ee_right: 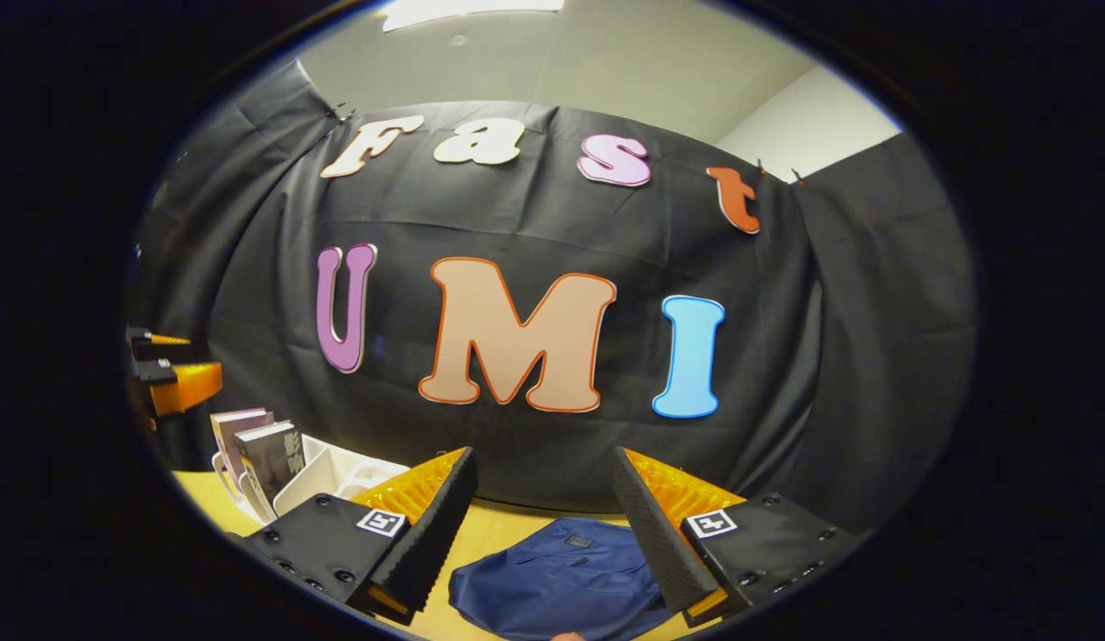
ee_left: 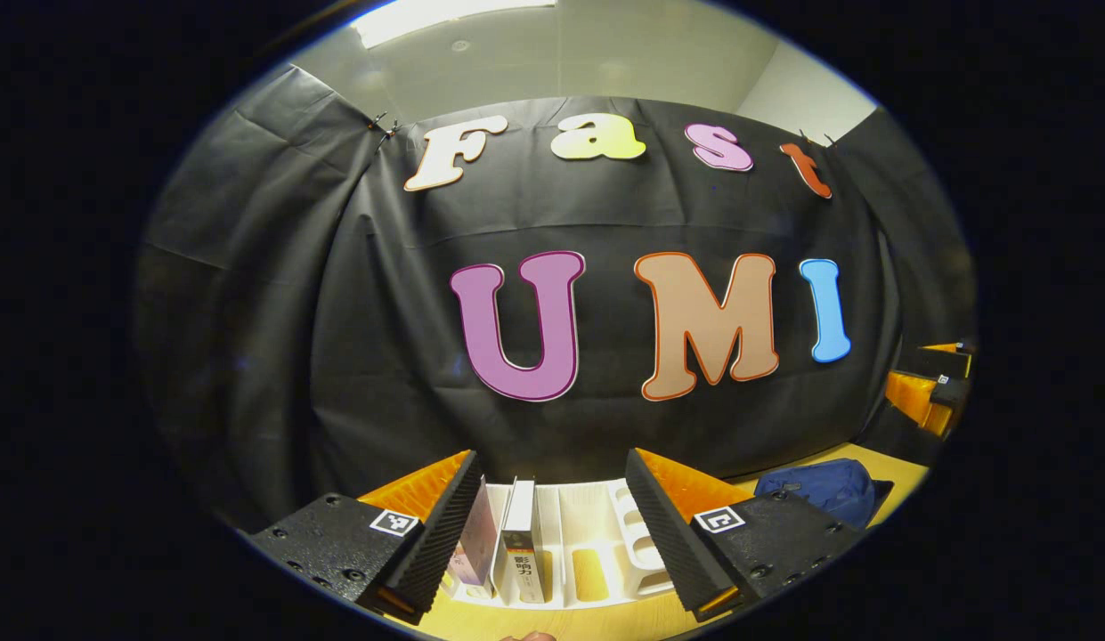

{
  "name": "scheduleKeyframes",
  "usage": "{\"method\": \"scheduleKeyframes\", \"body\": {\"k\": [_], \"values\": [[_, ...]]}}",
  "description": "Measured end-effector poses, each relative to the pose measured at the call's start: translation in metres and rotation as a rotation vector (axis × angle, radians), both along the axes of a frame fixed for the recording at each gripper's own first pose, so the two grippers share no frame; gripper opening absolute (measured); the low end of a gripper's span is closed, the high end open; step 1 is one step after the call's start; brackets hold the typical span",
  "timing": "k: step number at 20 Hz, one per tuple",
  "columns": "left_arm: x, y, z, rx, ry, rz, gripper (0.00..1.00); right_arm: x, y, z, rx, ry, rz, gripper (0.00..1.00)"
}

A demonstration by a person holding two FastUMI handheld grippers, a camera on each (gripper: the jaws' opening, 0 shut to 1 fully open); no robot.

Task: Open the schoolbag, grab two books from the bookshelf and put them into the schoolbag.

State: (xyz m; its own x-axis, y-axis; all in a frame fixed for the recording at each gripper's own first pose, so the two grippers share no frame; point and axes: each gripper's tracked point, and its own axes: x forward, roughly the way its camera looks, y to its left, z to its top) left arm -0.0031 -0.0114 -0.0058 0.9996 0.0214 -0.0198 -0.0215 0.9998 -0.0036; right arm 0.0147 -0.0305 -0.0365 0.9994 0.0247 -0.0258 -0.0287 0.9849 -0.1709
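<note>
A white slotted bookshelf (ee_left: pixel 597 547) stands on the wooden table against the black cloth, with two upright books (ee_left: pixel 503 543) in its left slots. My left gripper (ee_left: pixel 552 539) hangs open in front of it, nothing between its fingers. The blue schoolbag (ee_left: pixel 819 488) lies flat to the right of the shelf. In the right gripper view the schoolbag (ee_right: pixel 561 579) lies just under my open right gripper (ee_right: pixel 543 534), and its zip looks closed. The bookshelf (ee_right: pixel 325 476) and books (ee_right: pixel 263 450) sit at that view's left.
The wooden tabletop (ee_right: pixel 494 534) runs up to the black cloth wall. The right gripper (ee_left: pixel 930 392) shows at the right edge of the left gripper view. The left gripper (ee_right: pixel 174 378) shows at the left edge of the right gripper view.
</note>
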Motion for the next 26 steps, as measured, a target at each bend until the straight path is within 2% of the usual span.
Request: {"method": "scheduleKeyframes", "body": {"k": [1, 2, 3, 5, 6, 7, 10, 12, 13, 14, 17, 26], "values": [[-0.002, 0.002, 0.0, 0.012, 0.001, 0.005, 0.99, 0.001, -0.002, -0.006, -0.028, 0.004, 0.011, 0.94], [-0.003, 0.003, -0.001, 0.023, -0.001, 0.009, 0.96, 0.003, -0.005, -0.013, -0.055, 0.009, 0.019, 0.98], [-0.004, 0.003, 0.001, 0.026, -0.006, 0.009, 0.96, 0.004, -0.006, -0.02, -0.077, 0.017, 0.026, 0.94], [-0.008, 0.004, 0.002, 0.029, -0.007, 0.012, 0.99, 0.003, -0.008, -0.035, -0.11, 0.036, 0.036, 0.94], [-0.007, 0.006, 0.0, 0.03, -0.006, 0.016, 1.0, 0.003, -0.009, -0.045, -0.123, 0.051, 0.043, 0.98], [-0.008, 0.006, -0.001, 0.031, -0.005, 0.02, 0.96, 0.003, -0.007, -0.054, -0.135, 0.068, 0.052, 1.0], [-0.011, 0.01, -0.005, 0.036, 0.003, 0.032, 0.96, 0.003, -0.004, -0.084, -0.2, 0.117, 0.087, 1.0], [-0.014, 0.013, -0.008, 0.045, 0.012, 0.039, 0.99, 0.002, 0.002, -0.104, -0.253, 0.147, 0.12, 0.99], [-0.014, 0.014, -0.01, 0.046, 0.013, 0.042, 0.96, -0.001, 0.006, -0.113, -0.274, 0.16, 0.141, 0.94], [-0.016, 0.017, -0.01, 0.049, 0.017, 0.048, 0.96, -0.001, 0.008, -0.121, -0.293, 0.169, 0.157, 0.98], [-0.017, 0.022, -0.012, 0.053, 0.024, 0.065, 0.95, -0.004, 0.016, -0.144, -0.365, 0.179, 0.204, 1.0], [-0.02, 0.035, -0.014, 0.076, 0.033, 0.105, 0.96, -0.013, 0.034, -0.216, -0.555, 0.236, 0.33, 0.98]]}}
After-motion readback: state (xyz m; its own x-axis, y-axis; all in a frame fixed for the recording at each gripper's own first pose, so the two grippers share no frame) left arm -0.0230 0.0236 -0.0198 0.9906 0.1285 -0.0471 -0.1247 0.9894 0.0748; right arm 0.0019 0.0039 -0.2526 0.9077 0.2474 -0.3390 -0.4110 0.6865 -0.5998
